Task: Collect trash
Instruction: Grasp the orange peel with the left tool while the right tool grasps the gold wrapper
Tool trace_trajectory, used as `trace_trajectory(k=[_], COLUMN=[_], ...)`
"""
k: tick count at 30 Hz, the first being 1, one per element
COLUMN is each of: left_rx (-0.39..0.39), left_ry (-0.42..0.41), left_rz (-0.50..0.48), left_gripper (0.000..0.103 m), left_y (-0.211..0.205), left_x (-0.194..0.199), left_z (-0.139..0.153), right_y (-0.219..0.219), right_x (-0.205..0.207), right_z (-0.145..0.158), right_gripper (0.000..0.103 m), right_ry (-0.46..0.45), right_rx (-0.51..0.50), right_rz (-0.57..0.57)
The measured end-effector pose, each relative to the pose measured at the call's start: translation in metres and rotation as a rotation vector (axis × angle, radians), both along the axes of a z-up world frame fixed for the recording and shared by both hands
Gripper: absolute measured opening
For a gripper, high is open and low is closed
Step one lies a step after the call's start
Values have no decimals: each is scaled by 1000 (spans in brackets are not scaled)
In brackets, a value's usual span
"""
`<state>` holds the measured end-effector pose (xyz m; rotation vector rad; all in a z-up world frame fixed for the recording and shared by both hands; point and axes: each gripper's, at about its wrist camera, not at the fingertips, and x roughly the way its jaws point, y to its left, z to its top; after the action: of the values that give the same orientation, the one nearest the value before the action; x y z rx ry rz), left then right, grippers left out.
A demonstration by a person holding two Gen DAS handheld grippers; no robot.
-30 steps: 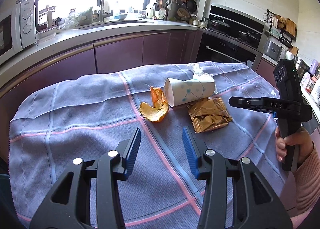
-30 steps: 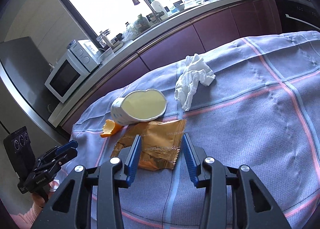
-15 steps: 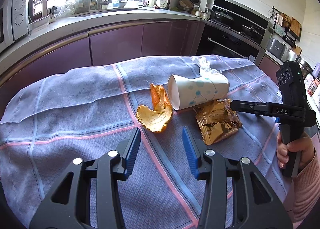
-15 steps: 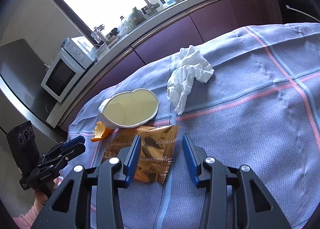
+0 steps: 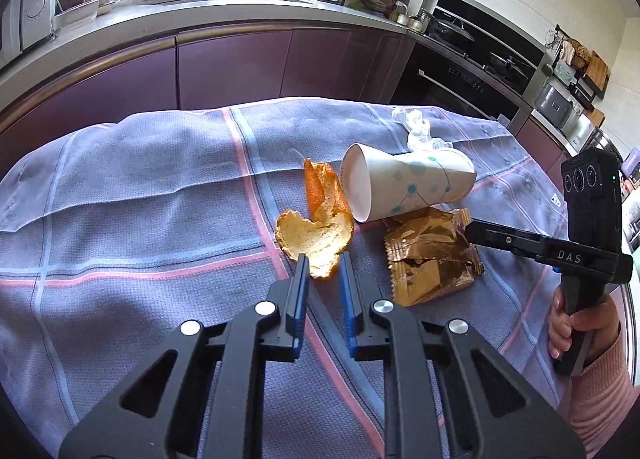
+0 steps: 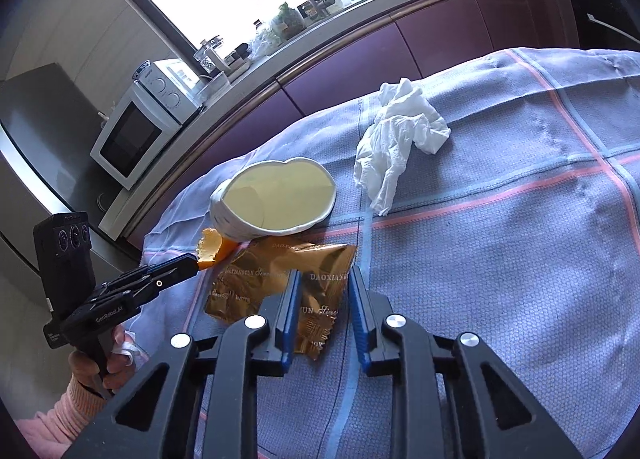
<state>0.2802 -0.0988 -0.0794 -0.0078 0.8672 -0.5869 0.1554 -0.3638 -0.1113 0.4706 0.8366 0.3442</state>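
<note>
now both jaws have just been closing: the left gripper [image 5: 323,262] pinches the orange peel [image 5: 316,227], the right gripper [image 6: 323,279] pinches the gold wrapper [image 6: 280,279].

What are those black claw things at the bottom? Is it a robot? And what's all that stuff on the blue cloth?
No robot: a person holds a squeeze tool in each hand, with a camera looking along its two fingers. One picture comes from the left gripper, the other from the right gripper. On the cloth lie an orange peel, a tipped paper cup, a gold wrapper and a crumpled tissue. Both have just been closing: left pinches the peel's edge, right pinches the wrapper.
</note>
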Motion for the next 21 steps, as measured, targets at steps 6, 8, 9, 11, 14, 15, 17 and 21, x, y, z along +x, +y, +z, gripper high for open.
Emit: trace_trajectory(k=[6, 8, 9, 11, 14, 15, 17, 21], left_rx=[-2, -1, -1, -3, -8, -8, -9, -9], left_ry=[-13, -25, -30, -35, -47, -48, -47, -51], left_rz=[-6, -10, -13, -14, -20, -20, -26, -8], left_gripper=[5, 5, 5, 5, 5, 5, 5, 15], left_y=[2, 4, 6, 10, 18, 23, 30, 46], left_x=[-9, -13, -16, -20, -30, -34, -39, -45], left_z=[3, 5, 6, 9, 12, 12, 12, 13], right_y=[2, 3, 4, 8, 13, 15, 20, 26], right_x=[-5, -9, -11, -15, -20, -21, -24, -24], right_z=[2, 3, 3, 4, 4, 4, 5, 1], right_gripper=[6, 5, 5, 5, 5, 5, 4, 8], right_ry=[-16, -26, -30, -35, -42, -44, -47, -36], right_rx=[18, 28, 30, 34, 40, 41, 43, 43], right_rz=[25, 37, 44, 58, 82, 89, 105, 120])
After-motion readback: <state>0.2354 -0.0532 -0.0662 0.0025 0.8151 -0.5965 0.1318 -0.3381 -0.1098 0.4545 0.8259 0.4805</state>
